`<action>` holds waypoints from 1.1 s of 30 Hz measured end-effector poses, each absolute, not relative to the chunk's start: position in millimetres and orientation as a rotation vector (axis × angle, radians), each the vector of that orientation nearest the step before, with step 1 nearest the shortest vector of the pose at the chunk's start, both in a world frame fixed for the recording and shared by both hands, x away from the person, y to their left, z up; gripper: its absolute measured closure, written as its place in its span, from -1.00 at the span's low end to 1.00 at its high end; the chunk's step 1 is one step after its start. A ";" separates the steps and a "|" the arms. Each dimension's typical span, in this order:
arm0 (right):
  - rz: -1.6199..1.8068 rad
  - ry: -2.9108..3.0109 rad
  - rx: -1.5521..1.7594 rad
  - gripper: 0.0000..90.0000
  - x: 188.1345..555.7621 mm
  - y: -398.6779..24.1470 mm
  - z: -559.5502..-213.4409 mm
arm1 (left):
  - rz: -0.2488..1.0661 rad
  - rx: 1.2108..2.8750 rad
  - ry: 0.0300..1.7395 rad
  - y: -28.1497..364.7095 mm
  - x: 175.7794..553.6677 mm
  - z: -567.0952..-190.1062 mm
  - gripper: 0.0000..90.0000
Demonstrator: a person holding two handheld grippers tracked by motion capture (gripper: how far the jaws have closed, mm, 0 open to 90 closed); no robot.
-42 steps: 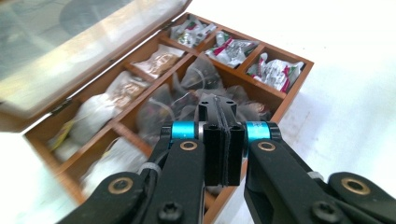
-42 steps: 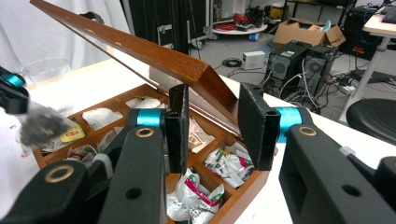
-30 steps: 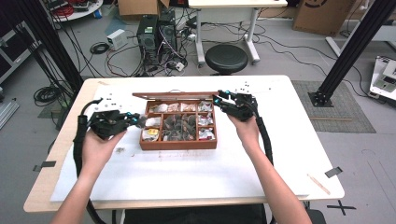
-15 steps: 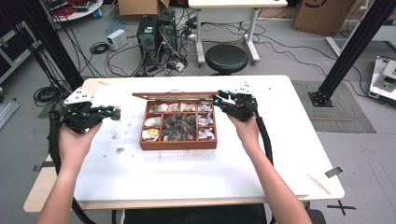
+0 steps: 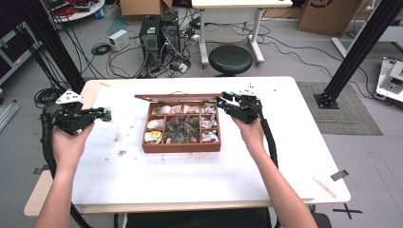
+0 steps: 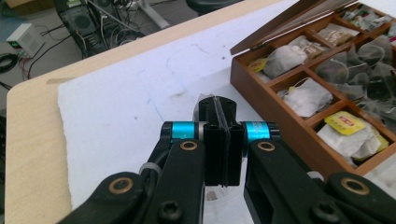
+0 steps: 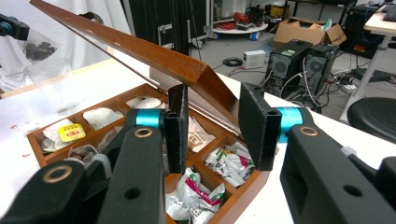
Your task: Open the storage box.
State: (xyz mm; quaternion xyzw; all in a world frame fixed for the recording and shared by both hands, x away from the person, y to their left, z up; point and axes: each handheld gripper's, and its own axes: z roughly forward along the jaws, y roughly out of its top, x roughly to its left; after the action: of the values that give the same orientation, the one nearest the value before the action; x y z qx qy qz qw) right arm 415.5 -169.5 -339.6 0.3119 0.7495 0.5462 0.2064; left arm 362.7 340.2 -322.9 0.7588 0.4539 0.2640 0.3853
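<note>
A wooden tea box (image 5: 182, 148) sits mid-table, its compartments full of tea bags and its lid (image 5: 176, 97) propped open at the back. At the table's left edge, my left gripper (image 5: 100, 113) is shut on a small clear bag (image 5: 107, 115) with dark contents. That bag (image 7: 41, 50) hangs in the air at the far left of the right gripper view. In the left gripper view the jaws (image 6: 217, 105) press together on a thin clear film. My right gripper (image 5: 223, 102) is open at the box's back right corner. The lid's end (image 7: 201, 77) lies between its jaws.
Dark crumbs (image 5: 121, 153) speckle the white table cover left of the box. A thin wooden stick (image 5: 324, 186) and a strip of black tape (image 5: 339, 175) lie near the front right corner. A black stool (image 5: 231, 59) and computer towers (image 5: 160, 33) stand behind the table.
My left gripper has carried the small bag leftward, away from the box, out to the table's left edge. The right gripper has stayed at the lid.
</note>
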 end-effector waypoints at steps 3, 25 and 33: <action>1.523 2.088 0.869 0.43 415.7 -169.6 -339.7 | 0.671 1.930 1.171 342.3 364.0 -326.6 0.99; 1.527 2.086 0.872 0.42 416.1 -169.8 -339.9 | 0.656 1.958 1.182 339.2 367.2 -339.4 0.98; 1.525 2.087 0.876 0.42 415.7 -169.7 -339.8 | 0.681 1.929 1.208 339.9 367.2 -339.0 0.40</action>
State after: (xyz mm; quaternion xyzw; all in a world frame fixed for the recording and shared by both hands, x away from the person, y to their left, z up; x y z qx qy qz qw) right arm 415.7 -169.7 -339.8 0.3142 0.7486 0.5468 0.2046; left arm 367.2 339.9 -339.0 0.7531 0.4717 0.2659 0.3736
